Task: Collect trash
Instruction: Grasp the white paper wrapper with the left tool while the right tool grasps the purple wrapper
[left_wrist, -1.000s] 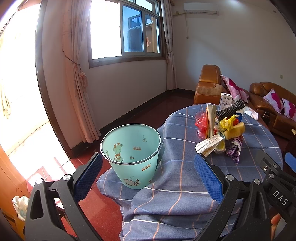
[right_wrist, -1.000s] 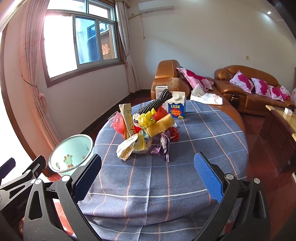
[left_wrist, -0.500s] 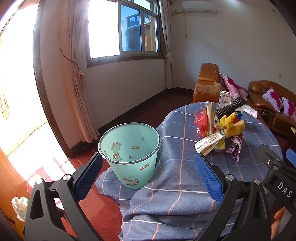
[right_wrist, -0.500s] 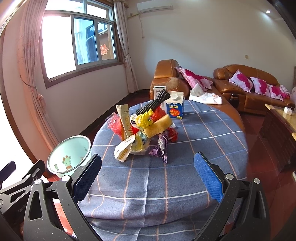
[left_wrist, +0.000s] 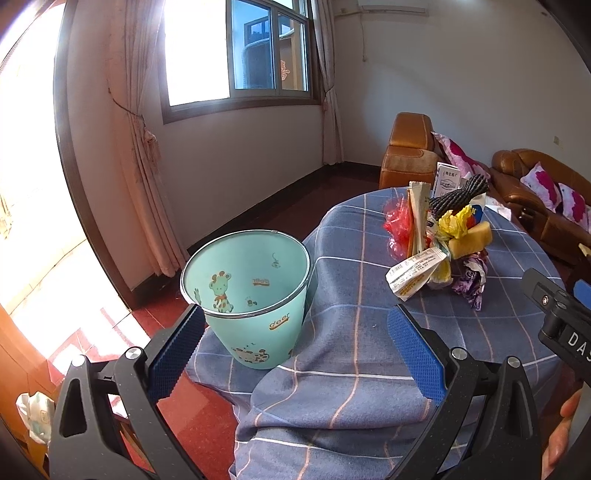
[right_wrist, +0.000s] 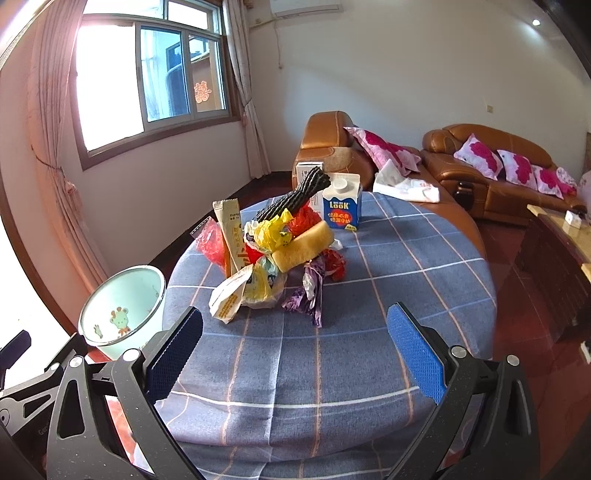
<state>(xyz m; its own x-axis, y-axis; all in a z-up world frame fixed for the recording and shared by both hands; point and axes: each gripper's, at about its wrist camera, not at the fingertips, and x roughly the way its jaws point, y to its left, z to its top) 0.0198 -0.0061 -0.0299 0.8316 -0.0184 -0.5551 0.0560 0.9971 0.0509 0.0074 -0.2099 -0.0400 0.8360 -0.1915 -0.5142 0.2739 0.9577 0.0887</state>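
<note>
The round tabletop (right_wrist: 388, 295), under a blue checked cloth, carries all the trash in one heap near its middle, so by the look of it nothing has been collected yet. The mint-green bin (left_wrist: 251, 295) stands just beside the tabletop's left edge, partly against the hanging cloth, and what shows of its inside looks empty (its very bottom is hidden). The trash heap (right_wrist: 273, 258) is a loose mix: a yellow sponge-like block (right_wrist: 304, 245), a black ridged piece (right_wrist: 295, 199) sticking up, a tan sachet (right_wrist: 231, 232), a white wrapper (right_wrist: 227, 299) at the near side, and red, yellow and purple crumpled scraps. A blue-and-white carton (right_wrist: 341, 206) stands upright just behind the heap.

The left gripper (left_wrist: 295, 350) hangs by the bin with its jaws spread wide and holding nothing. The right gripper (right_wrist: 293, 350) faces the heap, well short of it, jaws likewise spread and empty. The whole job seems left to do, starting with a first pick from the heap.
</note>
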